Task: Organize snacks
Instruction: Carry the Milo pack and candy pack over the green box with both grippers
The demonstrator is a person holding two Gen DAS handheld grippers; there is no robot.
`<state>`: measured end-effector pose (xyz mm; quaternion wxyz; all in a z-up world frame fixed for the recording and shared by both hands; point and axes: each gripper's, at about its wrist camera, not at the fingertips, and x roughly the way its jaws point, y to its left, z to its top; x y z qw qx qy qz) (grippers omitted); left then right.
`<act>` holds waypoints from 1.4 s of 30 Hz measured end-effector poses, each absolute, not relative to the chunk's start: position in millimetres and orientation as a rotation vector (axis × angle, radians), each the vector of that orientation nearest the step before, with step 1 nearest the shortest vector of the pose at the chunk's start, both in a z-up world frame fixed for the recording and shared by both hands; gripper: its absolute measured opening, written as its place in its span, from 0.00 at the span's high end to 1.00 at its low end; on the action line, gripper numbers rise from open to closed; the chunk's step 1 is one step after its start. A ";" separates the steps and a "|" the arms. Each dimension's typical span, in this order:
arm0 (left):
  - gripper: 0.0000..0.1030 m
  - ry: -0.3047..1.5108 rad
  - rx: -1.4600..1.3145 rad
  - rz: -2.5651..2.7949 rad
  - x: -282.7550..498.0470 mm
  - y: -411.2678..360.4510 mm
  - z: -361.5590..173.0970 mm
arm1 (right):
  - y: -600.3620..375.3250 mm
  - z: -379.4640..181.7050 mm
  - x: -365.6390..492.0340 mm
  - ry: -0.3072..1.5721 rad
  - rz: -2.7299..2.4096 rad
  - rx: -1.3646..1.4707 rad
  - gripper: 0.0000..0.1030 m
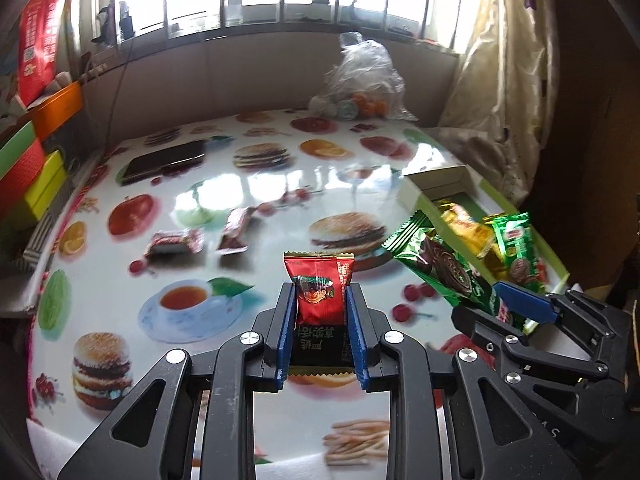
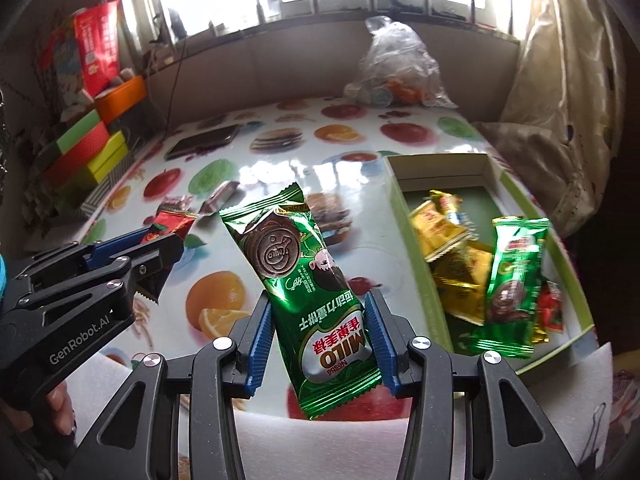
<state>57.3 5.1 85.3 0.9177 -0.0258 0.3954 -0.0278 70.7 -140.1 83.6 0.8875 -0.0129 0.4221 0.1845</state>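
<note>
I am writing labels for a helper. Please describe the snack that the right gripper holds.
Find the shallow box at the table's right. Left of it, the right gripper holds a long green Milo packet. Its twin lies inside the box.

We see a broad bare stretch of table (image 1: 280, 184) in the middle, between the two small wrappers (image 1: 200, 238) lying left of centre and the open box (image 2: 404, 208) on the right. The box mouth is free at its far end; its near half is filled with yellow packets (image 2: 444, 240) and a green packet (image 2: 516, 276). A phone (image 1: 164, 162) lies at the far left, well apart from the wrappers. Stacked coloured boxes (image 2: 88, 148) line the left edge, a plastic bag (image 2: 396, 68) stands at the far edge, and a curtain (image 2: 560, 120) hangs just beside the box.
</note>
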 end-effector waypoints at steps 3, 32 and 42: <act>0.75 0.801 -0.051 -0.075 59.9 -2.0 89.7 | -151.0 88.3 70.3 0.864 0.360 -0.016 0.57; 0.75 0.814 -0.064 -0.292 118.2 -74.9 97.5 | -241.0 91.1 89.1 0.869 0.135 0.093 0.57; 0.75 0.854 -0.054 -0.349 145.3 -106.4 81.7 | -267.2 81.0 97.5 0.883 0.052 0.107 0.57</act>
